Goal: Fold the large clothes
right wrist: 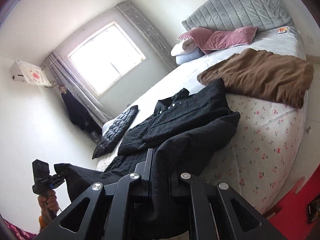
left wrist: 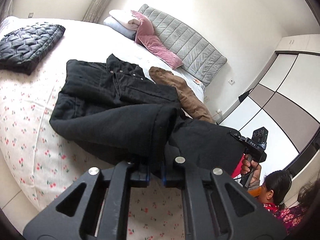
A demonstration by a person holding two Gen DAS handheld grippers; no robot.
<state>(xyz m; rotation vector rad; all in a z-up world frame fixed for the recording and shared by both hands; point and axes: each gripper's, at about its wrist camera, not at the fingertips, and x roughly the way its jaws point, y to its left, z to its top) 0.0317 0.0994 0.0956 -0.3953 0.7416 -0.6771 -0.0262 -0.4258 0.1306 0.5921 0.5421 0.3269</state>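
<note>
Jaws of the left gripper [left wrist: 155,175] are closed on the bottom hem of the black coat [left wrist: 112,104], a fold of dark cloth pinched between the blue-edged pads at 6 o'clock in the left wrist view. Jaws of the right gripper [right wrist: 160,182] likewise clamp the same hem, the cloth draping down between the fingers at 6 o'clock in the right wrist view. The coat lies front-up on the bed [left wrist: 30,140], collar and snaps toward 12 o'clock, its lower part raised off the floral sheet between the two grips.

Step in hand, as judged: the lengthwise fold, with the hem lifted at both corners. The next move calls for carrying both corners together toward the collar, keeping the hem taut and level so that the lower half lands square on the chest.

Both grippers point forward and somewhat downward over the bed's foot. Each hand grips its handle from below: the right one shows at 4 o'clock in the left view, the left one at 8 o'clock in the right view.

A brown garment [right wrist: 258,76] lies just beside the coat, a quilted black jacket [left wrist: 30,44] apart.
</note>
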